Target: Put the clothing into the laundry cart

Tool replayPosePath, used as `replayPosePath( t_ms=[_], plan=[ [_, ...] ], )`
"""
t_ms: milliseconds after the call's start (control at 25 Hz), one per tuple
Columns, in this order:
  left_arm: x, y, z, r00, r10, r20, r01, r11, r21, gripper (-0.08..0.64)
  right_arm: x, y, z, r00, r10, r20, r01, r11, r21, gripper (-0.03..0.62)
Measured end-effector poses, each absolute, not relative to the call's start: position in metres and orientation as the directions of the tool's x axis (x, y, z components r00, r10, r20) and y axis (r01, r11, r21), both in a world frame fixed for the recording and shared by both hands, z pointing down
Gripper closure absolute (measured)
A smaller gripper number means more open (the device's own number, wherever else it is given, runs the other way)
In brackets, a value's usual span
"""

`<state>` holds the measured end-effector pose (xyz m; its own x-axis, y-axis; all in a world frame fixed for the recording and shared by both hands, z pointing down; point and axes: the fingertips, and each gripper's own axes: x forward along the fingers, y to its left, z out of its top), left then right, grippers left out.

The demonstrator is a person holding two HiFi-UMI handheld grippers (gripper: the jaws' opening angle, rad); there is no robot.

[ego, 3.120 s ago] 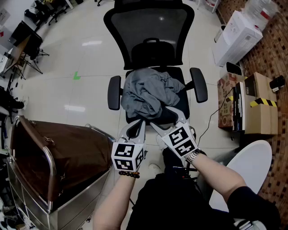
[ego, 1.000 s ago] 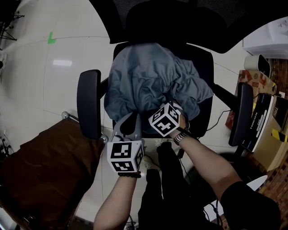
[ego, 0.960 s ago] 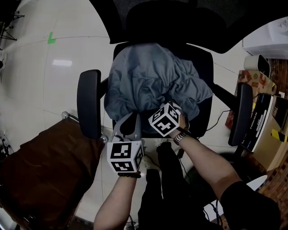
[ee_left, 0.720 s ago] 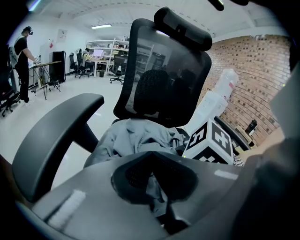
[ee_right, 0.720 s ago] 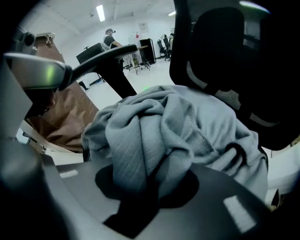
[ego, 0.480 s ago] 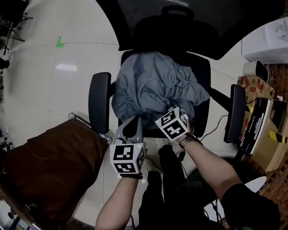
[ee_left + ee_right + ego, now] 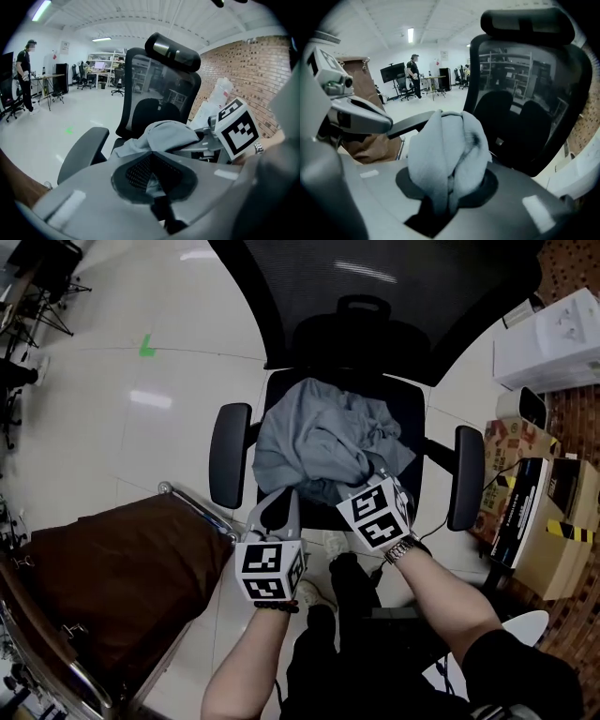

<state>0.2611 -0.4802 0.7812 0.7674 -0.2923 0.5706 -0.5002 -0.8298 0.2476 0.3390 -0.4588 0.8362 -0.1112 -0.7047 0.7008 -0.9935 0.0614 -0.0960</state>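
A grey garment (image 7: 319,437) lies bunched on the seat of a black office chair (image 7: 403,409). My right gripper (image 7: 367,476) is at the garment's near right edge. Its jaws have just been closing, and a thick fold of the grey garment (image 7: 447,145) is pinched between them. My left gripper (image 7: 280,497) is at the near left edge, and its jaws meet on a thin bit of the same cloth (image 7: 151,180). The laundry cart (image 7: 122,587), brown-lined with a metal frame, stands at the lower left, beside the chair.
The chair's armrests (image 7: 228,454) flank the seat. Cardboard boxes (image 7: 548,540) and a white unit (image 7: 553,329) stand to the right, and a white round seat (image 7: 511,643) is near my legs. In the left gripper view a person (image 7: 23,75) stands far off by some desks.
Both grippers have risen and drawn back from the seat. The right jaws have closed on the cloth. The garment, spread wide before, is now gathered up toward its near edge.
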Motion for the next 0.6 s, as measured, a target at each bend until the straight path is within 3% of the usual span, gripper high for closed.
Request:
replayPosePath(
  t_ms=[600],
  plan=[
    [0.207, -0.432, 0.638, 0.788, -0.431, 0.439, -0.544, -0.822, 0.17, 0.557, 0.309, -0.413, 0.58, -0.091, -0.903, 0.42, -0.992, 0.118, 0.038, 0.468]
  ],
)
